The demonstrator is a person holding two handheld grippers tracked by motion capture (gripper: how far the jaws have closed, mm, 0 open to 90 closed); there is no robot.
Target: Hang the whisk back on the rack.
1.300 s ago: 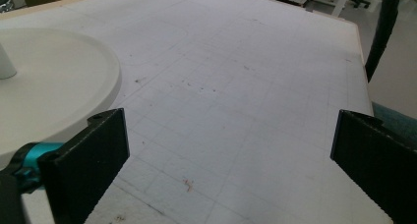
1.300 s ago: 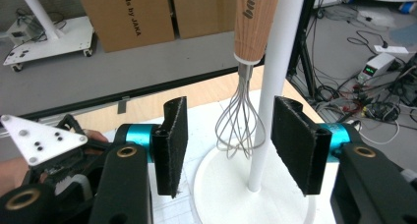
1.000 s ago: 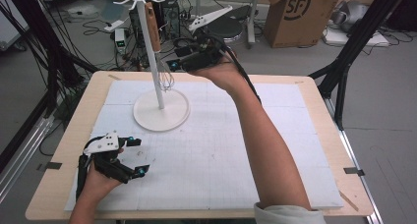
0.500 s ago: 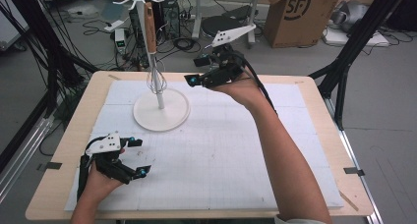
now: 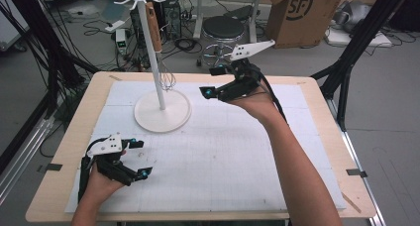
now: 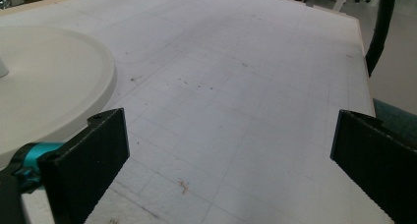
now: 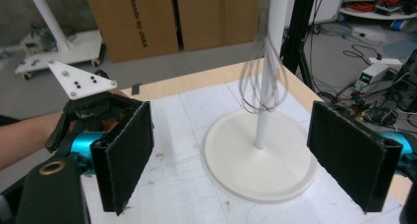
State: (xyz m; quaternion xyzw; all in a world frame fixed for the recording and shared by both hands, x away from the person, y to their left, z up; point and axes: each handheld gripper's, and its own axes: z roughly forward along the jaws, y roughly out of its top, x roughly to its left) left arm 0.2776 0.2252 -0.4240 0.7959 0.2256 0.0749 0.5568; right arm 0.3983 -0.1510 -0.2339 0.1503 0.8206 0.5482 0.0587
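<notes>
Whisk hung, my right hand pulling away.
The whisk (image 5: 167, 80) now dangles from the white stand (image 5: 162, 114); my right gripper (image 5: 217, 81), released and empty, has backed off it, while my left gripper (image 5: 138, 159) rests spread wide on the table (image 5: 317, 107).

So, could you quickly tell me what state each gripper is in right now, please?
Left gripper: open, holding nothing, low over the white mat.
Right gripper: open, holding nothing, raised beside the white stand.

Wooden table (image 5: 327, 137) covered by a white gridded mat (image 5: 223, 151); a white stand's round base (image 5: 162, 111) rests on the mat.
</notes>
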